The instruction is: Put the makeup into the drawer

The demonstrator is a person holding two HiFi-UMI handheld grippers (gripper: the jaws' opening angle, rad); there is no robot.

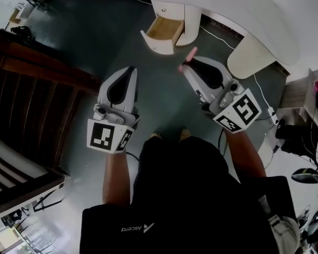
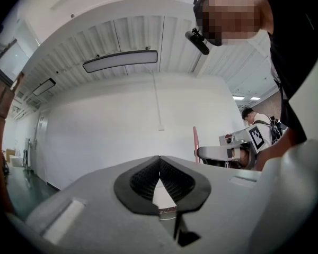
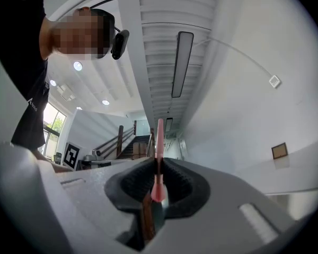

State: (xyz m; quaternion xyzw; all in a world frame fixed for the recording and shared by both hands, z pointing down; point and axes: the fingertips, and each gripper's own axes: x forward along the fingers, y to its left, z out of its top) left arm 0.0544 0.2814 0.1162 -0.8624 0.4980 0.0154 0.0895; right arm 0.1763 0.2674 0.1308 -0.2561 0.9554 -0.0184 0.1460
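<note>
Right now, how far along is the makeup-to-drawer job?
Done: the white, wood-lined drawer stands open, and the slim pink makeup stick is picked up. In hand: the right tool is shut on it, short of the drawer. To do: carry it over and release it inside. The left tool is shut, empty.

2 grippers are counted: left gripper (image 1: 130, 69), right gripper (image 1: 184, 67). 1 makeup stick (image 1: 190, 55) and 1 drawer (image 1: 158, 43) are recorded.
</note>
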